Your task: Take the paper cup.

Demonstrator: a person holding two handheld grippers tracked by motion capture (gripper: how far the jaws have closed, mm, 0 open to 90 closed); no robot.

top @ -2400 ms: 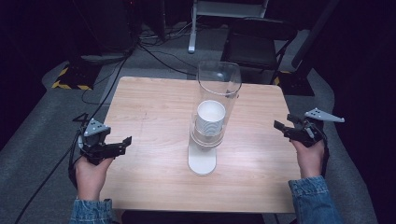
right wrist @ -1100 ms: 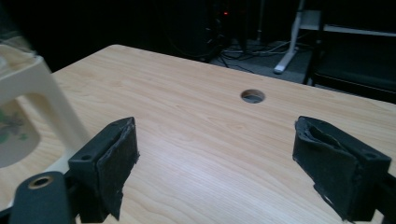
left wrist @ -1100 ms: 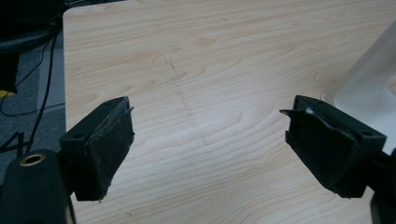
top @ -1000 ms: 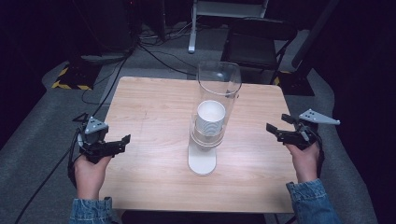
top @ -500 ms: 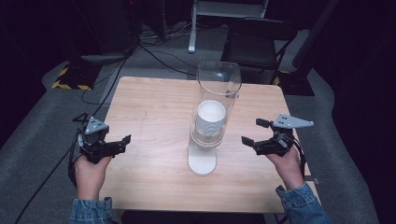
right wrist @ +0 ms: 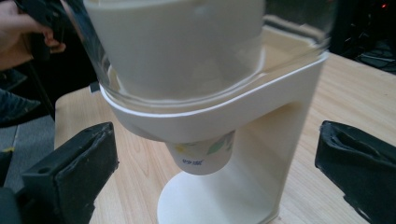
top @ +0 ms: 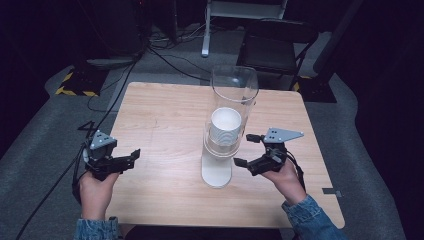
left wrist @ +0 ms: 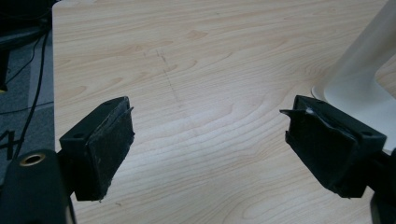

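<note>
Now right hand-held gripper [top: 241,149] wide open, empty, beside clear cylindrical dispenser [top: 227,117]; paper cup [right wrist: 201,156] beneath.

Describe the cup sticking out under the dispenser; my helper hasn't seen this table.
At the middle of the wooden table stands a white dispenser topped by a clear tube. The paper cup pokes from its underside, alone in bearing leaf prints and blue lettering.
</note>
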